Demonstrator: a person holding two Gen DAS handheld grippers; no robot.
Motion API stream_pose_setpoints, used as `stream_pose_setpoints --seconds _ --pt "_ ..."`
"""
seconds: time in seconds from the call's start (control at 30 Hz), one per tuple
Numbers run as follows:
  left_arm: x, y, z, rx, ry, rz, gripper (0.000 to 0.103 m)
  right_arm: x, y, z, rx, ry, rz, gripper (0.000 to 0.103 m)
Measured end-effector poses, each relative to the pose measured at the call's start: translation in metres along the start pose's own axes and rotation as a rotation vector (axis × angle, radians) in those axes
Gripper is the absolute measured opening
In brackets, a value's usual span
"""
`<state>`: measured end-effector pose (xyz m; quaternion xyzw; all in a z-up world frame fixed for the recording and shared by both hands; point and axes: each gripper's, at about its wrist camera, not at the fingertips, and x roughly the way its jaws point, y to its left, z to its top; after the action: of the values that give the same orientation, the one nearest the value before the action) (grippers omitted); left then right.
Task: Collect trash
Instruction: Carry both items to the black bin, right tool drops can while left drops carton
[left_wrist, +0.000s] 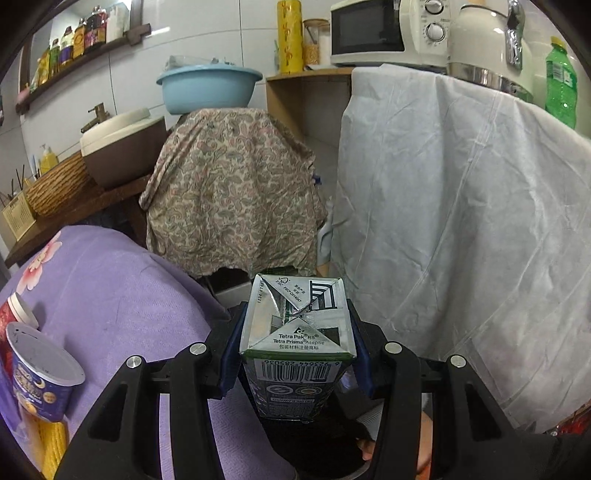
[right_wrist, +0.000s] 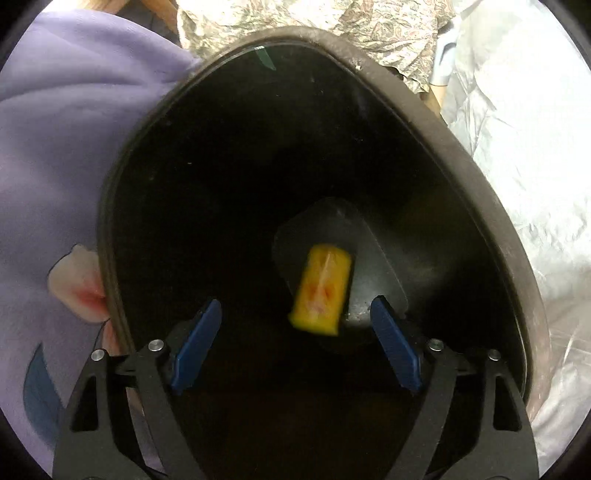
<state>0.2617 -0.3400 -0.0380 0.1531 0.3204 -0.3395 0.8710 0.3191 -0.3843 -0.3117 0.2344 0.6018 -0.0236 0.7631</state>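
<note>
The left claw points level toward the cloth-draped furniture, its blue pads clamped on both sides of a drink carton — folded end facing forward, held above the purple cloth. The right claw points straight down into the black bin, spread wide and gripping nothing — a blurred yellow wrapper lies between and below its pads inside the bin.

White-tiled wall, cloth-draped furniture
</note>
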Motion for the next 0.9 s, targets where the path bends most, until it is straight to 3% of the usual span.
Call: stream_pose_setpoints --seconds 0.17,0.3,0.6,0.8,0.87,0.9 --pt "0.018 -0.009 0.000 0.012 0.047 0.009 0.049 -0.049 0.004 -0.029 -0.055 -0.117 0.034 0.082" --pt "0.043 -0.021 0.000 0.007 0.118 0.026 0.049 -0.098 -0.007 -0.074 -0.057 -0.220 0.025 0.083" --pt "0.131 -0.041 -0.030 -0.066 0.462 0.023 0.049 -0.166 -0.069 -0.144 0.105 -0.371 -0.092 0.083" --pt "0.164 -0.042 -0.062 -0.062 0.603 0.037 0.049 -0.188 -0.082 -0.165 0.177 -0.430 -0.109 0.083" --pt "0.166 -0.044 -0.067 -0.028 0.618 0.051 0.058 -0.183 -0.087 -0.160 0.183 -0.438 -0.104 0.083" --pt "0.166 -0.043 -0.068 -0.022 0.617 0.054 0.069 -0.187 -0.089 -0.165 0.183 -0.443 -0.099 0.083"
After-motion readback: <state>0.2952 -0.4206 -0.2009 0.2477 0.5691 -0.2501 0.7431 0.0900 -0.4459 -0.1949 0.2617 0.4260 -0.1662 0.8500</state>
